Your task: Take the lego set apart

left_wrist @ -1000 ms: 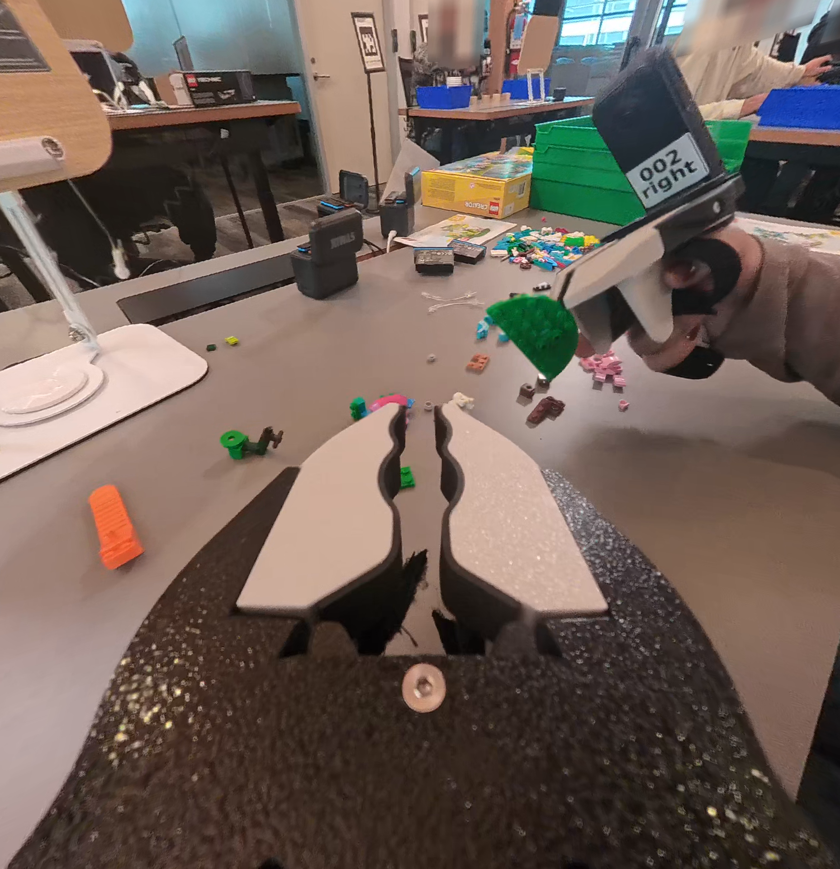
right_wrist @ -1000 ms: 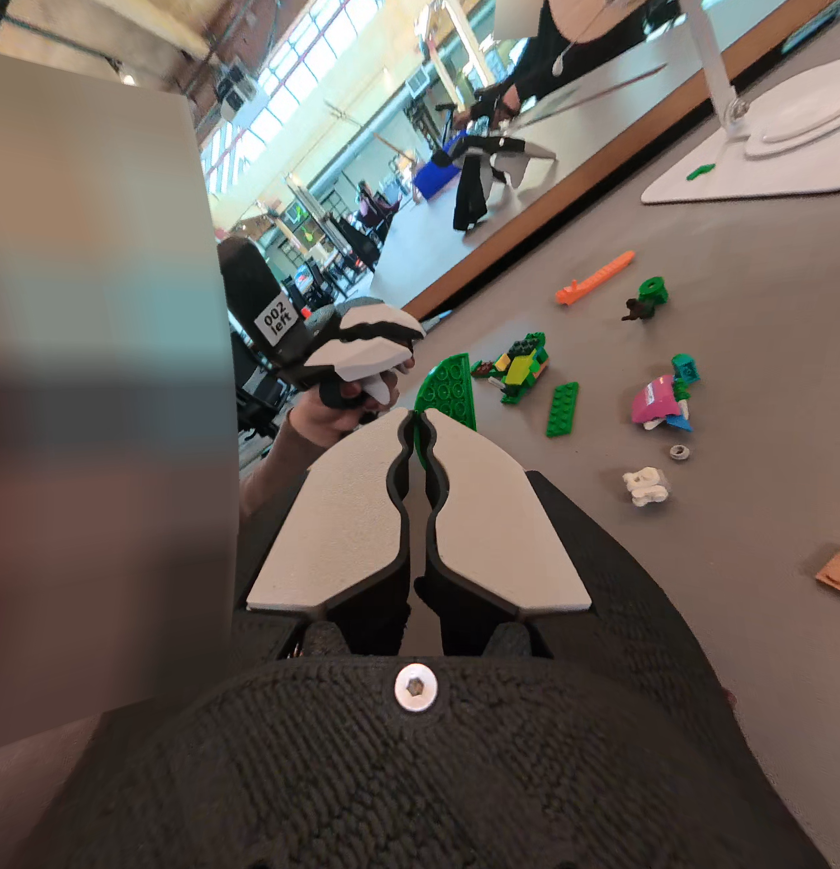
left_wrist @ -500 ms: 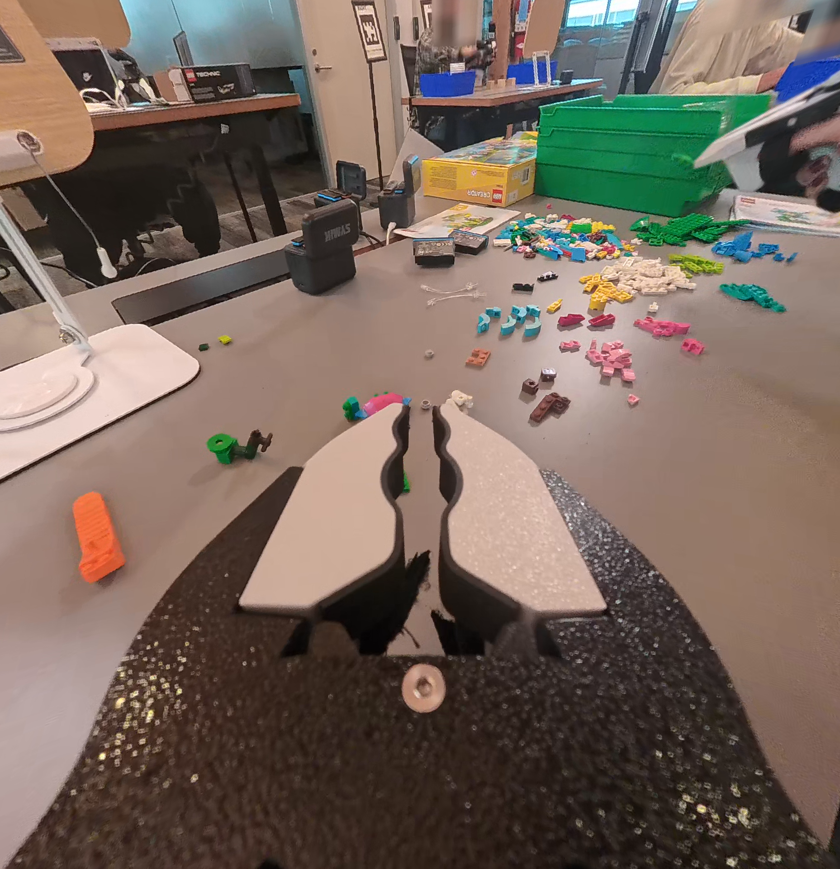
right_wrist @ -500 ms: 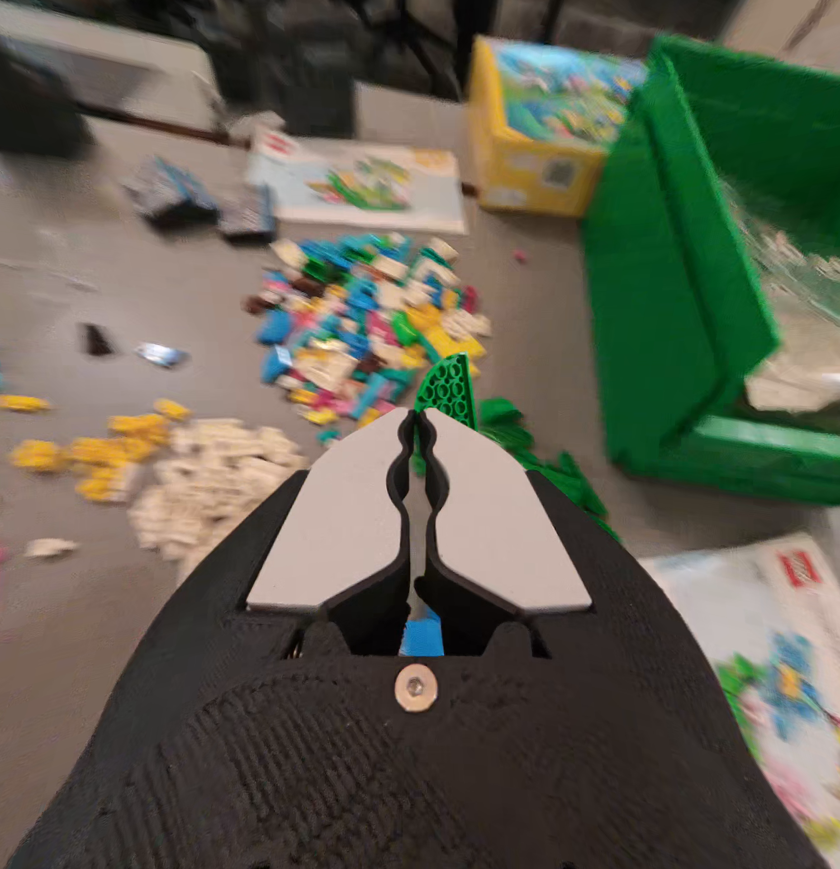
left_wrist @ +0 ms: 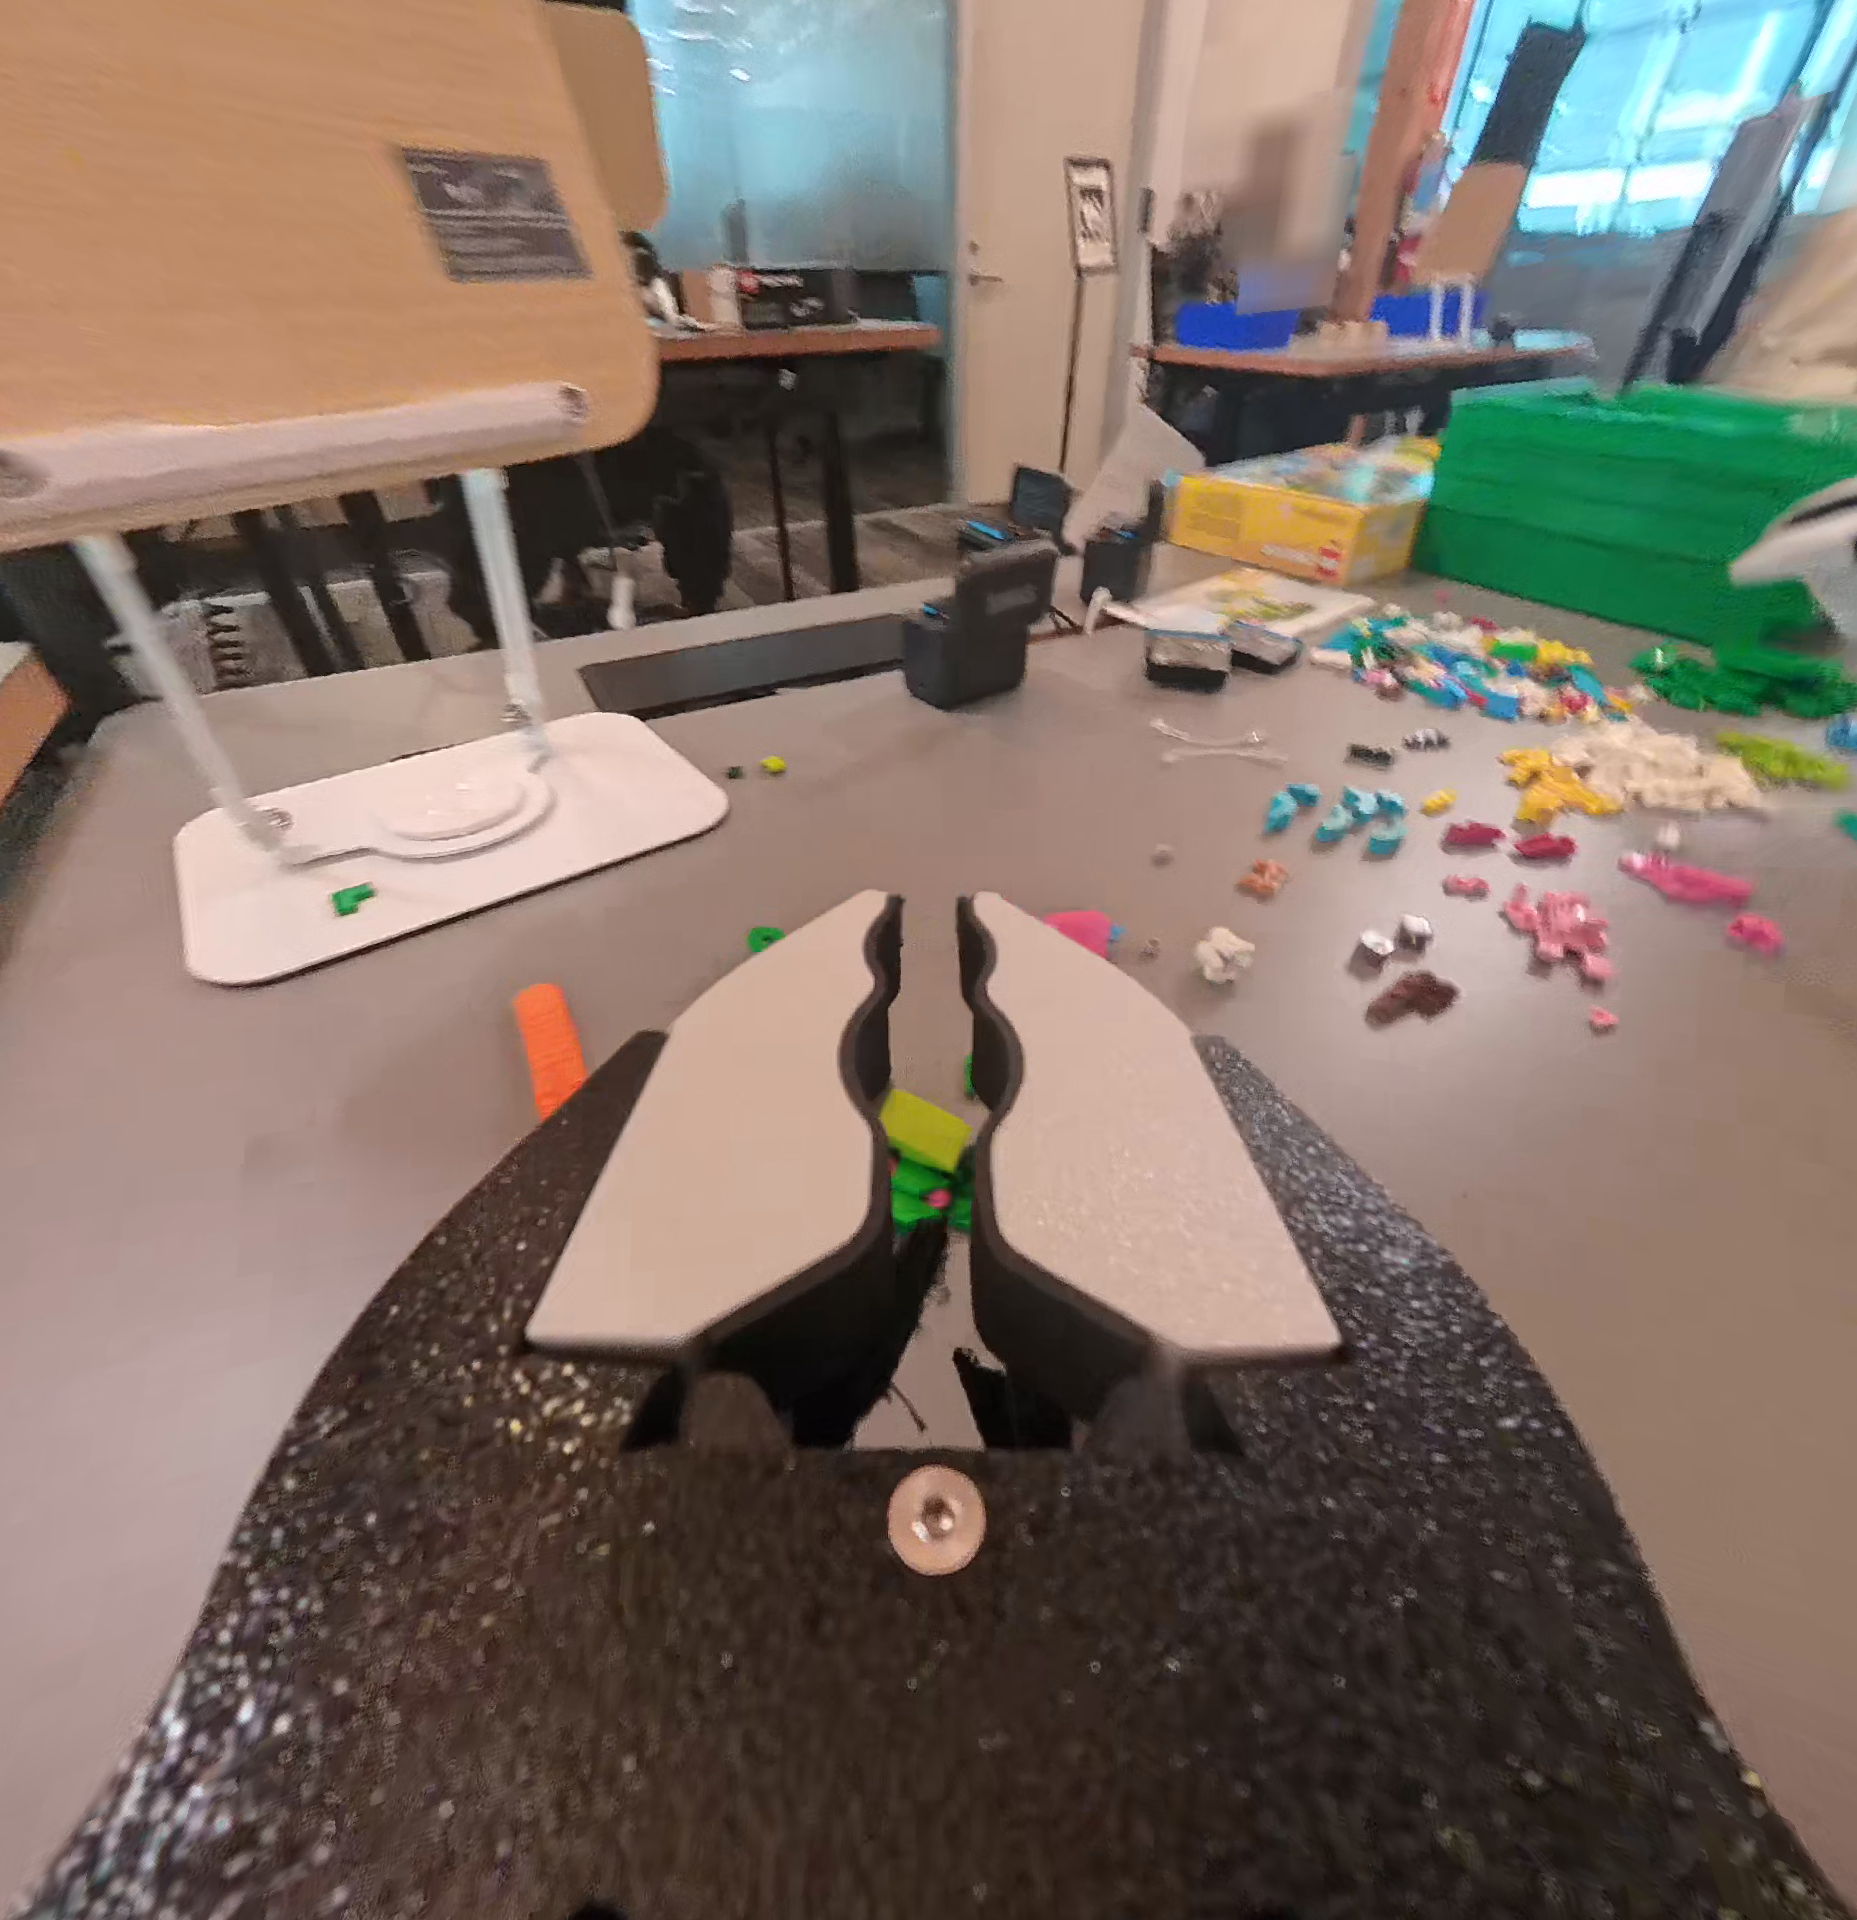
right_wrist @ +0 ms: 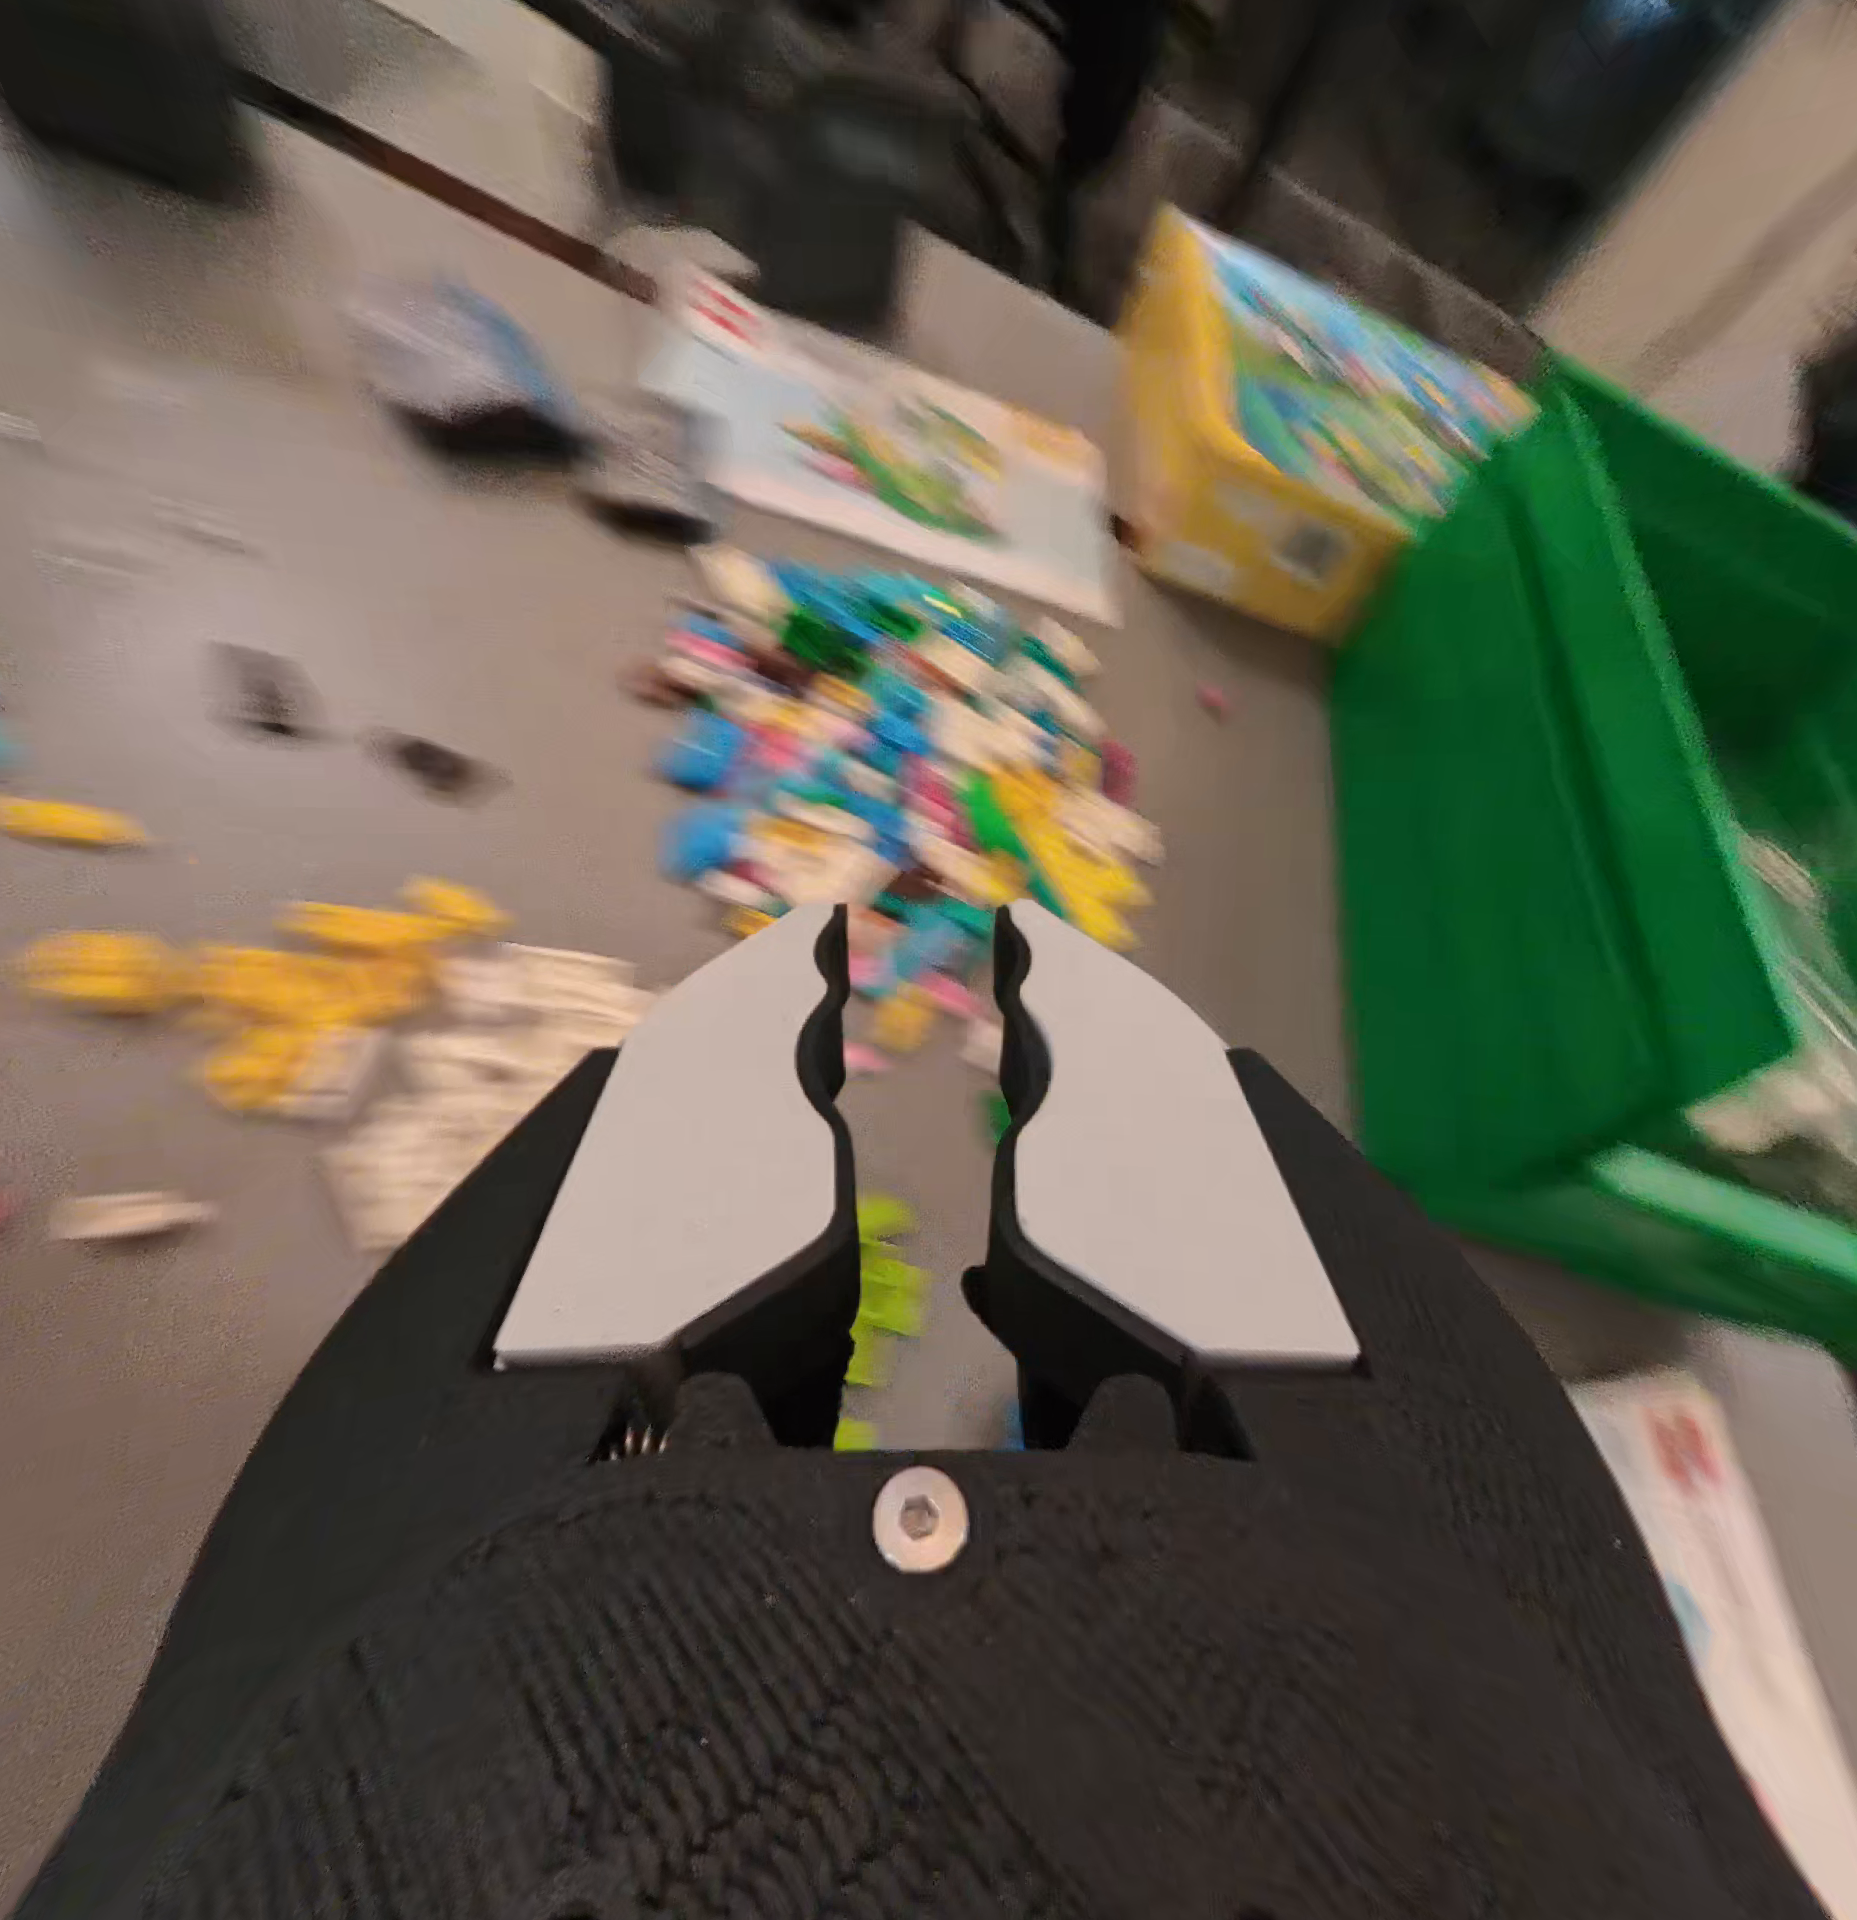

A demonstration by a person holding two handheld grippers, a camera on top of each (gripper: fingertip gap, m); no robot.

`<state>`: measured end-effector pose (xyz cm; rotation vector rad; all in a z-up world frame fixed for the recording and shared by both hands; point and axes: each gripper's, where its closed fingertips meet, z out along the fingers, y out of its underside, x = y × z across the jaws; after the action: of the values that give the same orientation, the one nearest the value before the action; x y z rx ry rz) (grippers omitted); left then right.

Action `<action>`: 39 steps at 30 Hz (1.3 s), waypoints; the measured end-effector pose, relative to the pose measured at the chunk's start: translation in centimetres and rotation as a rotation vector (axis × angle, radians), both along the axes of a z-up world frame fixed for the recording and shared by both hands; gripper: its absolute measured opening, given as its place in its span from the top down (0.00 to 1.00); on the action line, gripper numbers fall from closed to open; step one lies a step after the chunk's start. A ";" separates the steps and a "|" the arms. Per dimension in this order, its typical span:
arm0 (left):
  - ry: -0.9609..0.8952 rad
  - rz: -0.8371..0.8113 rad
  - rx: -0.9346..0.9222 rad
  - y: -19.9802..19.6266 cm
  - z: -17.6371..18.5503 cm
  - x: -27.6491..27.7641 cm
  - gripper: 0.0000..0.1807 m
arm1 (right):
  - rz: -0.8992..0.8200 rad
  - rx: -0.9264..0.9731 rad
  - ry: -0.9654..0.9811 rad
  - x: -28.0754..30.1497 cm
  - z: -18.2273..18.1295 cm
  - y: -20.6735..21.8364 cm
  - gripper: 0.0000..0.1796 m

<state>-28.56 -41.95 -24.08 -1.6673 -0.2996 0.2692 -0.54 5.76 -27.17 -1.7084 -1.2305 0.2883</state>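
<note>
Left gripper (left_wrist: 929, 914), jaws narrowly parted and holding nothing, hangs low over the counter (left_wrist: 1526, 1299); the remaining lego assembly (left_wrist: 924, 1153), lime and green, shows through the gap between its fingers, directly beneath. To its left lie an orange brick separator (left_wrist: 550, 1044) and a white stand base (left_wrist: 446, 831); ahead and to its right, sorted loose bricks (left_wrist: 1568, 790). Right gripper (right_wrist: 919, 914), jaws moderately apart and empty, sits above a blurred mixed brick pile (right_wrist: 903, 748), a green bin (right_wrist: 1526, 831) to its right. Judged step: regrasping the assembly. Advice: open the left gripper wider, lower squarely, clamp the base, then bring the right gripper back to pry off one piece
</note>
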 end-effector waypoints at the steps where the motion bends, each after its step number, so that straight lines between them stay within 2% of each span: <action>1: -0.034 0.020 0.041 -0.6 0.3 -0.6 0.95 | 0.105 -0.013 0.034 -2.3 0.8 -3.5 0.87; 5: -0.207 0.056 0.192 -2.2 0.5 -2.5 0.93 | 0.569 -0.121 0.070 -10.6 1.4 -19.9 0.89; 9: -0.244 0.091 0.205 -2.7 -0.2 -3.4 0.93 | 0.903 -0.174 0.008 -17.0 -0.7 -33.7 0.89; 12: -0.232 0.074 0.199 -2.3 -0.1 -3.0 0.94 | 0.998 -0.110 -0.105 -21.3 -3.4 -39.2 0.89; 15: -0.217 0.056 0.194 -2.0 0.1 -2.6 0.94 | 1.008 -0.161 -0.194 -24.3 -5.6 -41.6 0.89; 25: -0.217 0.024 0.199 -1.3 0.2 -2.0 0.94 | 0.918 -0.200 -0.342 -27.2 -8.5 -40.7 0.87; 28: -0.212 0.010 0.189 -1.0 0.1 -1.7 0.94 | 0.930 -0.236 -0.350 -27.3 -8.8 -41.1 0.93; 32: -0.200 0.003 0.172 -0.8 0.0 -1.5 0.95 | 0.917 -0.225 -0.289 -26.5 -7.7 -40.2 0.94; 35: -0.205 0.002 0.175 -0.7 -0.1 -1.5 0.95 | 0.836 -0.173 -0.156 -23.6 -4.2 -36.1 0.94; 37: -0.215 0.002 0.178 -0.7 -0.3 -1.6 0.95 | 0.685 -0.121 -0.050 -20.6 -1.6 -30.2 0.94; 39: -0.223 0.000 0.178 -0.4 -0.4 -1.5 0.96 | 0.471 -0.094 0.042 -16.5 0.4 -22.5 0.94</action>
<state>-30.07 -42.39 -24.52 -1.5219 -0.4770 0.0531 -17.07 -16.71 -26.77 -1.4621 -1.6002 0.6677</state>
